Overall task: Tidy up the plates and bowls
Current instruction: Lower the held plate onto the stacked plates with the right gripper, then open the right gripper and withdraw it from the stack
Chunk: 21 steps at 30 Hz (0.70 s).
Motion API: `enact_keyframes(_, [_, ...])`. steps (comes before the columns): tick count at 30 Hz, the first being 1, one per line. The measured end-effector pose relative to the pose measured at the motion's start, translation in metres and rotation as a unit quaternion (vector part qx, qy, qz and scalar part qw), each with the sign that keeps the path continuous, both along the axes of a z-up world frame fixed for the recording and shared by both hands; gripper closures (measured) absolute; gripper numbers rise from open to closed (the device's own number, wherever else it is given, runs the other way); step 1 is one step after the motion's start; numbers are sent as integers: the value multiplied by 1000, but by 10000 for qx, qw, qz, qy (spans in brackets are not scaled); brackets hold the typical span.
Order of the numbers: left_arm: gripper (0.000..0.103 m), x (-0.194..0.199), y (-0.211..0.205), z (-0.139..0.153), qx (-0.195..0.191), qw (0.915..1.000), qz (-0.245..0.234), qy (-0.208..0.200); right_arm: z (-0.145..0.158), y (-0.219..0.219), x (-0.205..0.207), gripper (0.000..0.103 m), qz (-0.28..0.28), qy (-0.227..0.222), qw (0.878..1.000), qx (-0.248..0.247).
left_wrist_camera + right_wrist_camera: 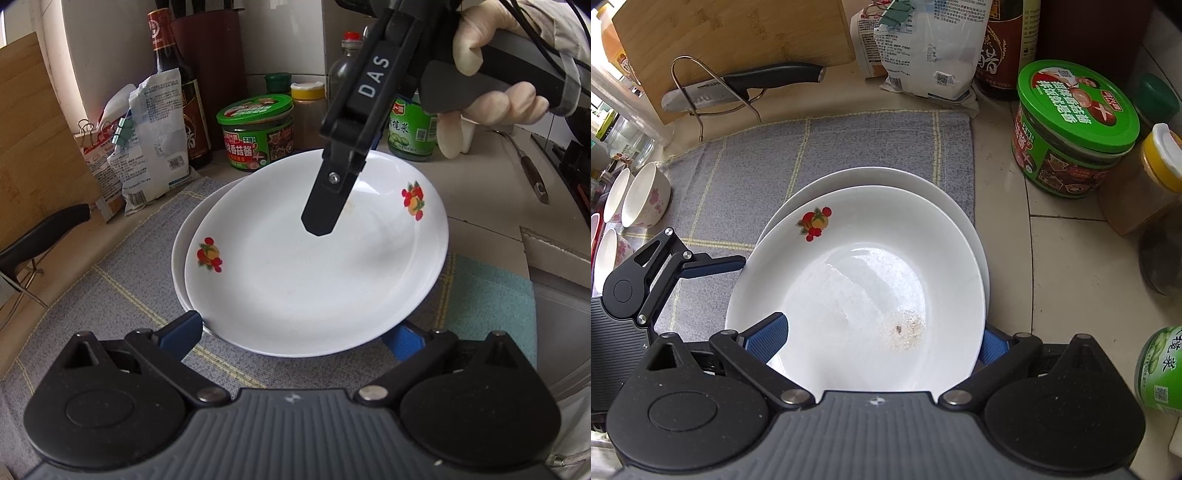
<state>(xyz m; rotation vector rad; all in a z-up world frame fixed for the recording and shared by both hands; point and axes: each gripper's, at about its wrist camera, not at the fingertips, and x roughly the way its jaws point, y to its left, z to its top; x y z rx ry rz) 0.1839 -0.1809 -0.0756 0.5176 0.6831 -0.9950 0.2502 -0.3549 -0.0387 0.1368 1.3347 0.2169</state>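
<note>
A white plate with fruit motifs [303,266] lies tilted on a second white plate [180,254] on a grey mat [122,266]. My left gripper [299,338] is open, its blue fingers on either side of the top plate's near rim, one finger under it. My right gripper [882,341] is open around the same plate's [849,280] opposite rim, one finger [768,334] over the plate, the other below. The lower plate [916,188] shows behind. The right gripper also shows in the left wrist view [321,218], reaching over the plate.
Jars with green lids [256,129], a sauce bottle [177,88], bags [147,136] and a cutting board [731,40] line the back. A knife [746,83] rests in a wire rack. White bowls [646,195] stand at the left. A sink edge [554,280] is at the right.
</note>
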Motion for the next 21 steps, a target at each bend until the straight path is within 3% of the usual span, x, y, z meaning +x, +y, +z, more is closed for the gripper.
enact_keyframes(21, [1,-7,1,3,-49,9999,95,-127,7,3,-11,0,-71,-49,9997,-213])
